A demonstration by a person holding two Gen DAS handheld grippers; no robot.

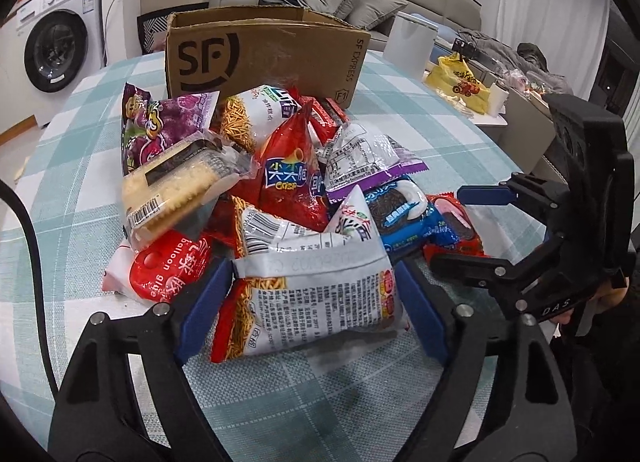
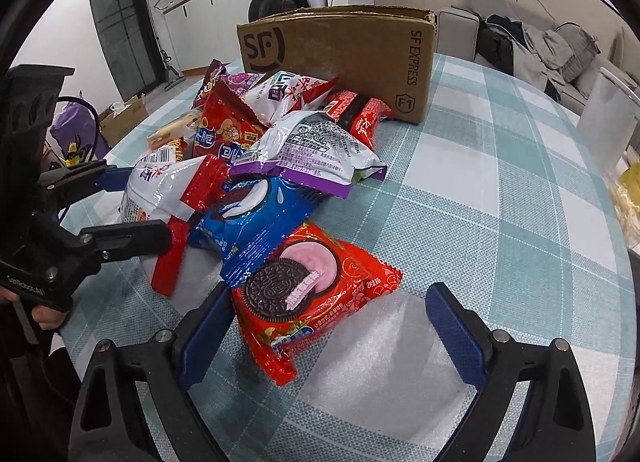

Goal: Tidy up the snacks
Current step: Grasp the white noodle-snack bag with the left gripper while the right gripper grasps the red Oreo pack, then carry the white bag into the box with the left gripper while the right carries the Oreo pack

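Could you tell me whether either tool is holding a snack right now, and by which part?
Nothing is held yet: the noodle snack bag and red Oreo pack lie between open pads.

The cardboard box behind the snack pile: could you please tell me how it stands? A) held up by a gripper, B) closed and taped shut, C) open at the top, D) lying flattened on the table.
C: the cardboard box stands upright on the table, top flaps open.

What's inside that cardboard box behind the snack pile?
Nothing inside shows. The cardboard box stands open-topped on the checked table, but both views look at its outer walls from low down, so its inside is hidden. Only the flap edges are visible.
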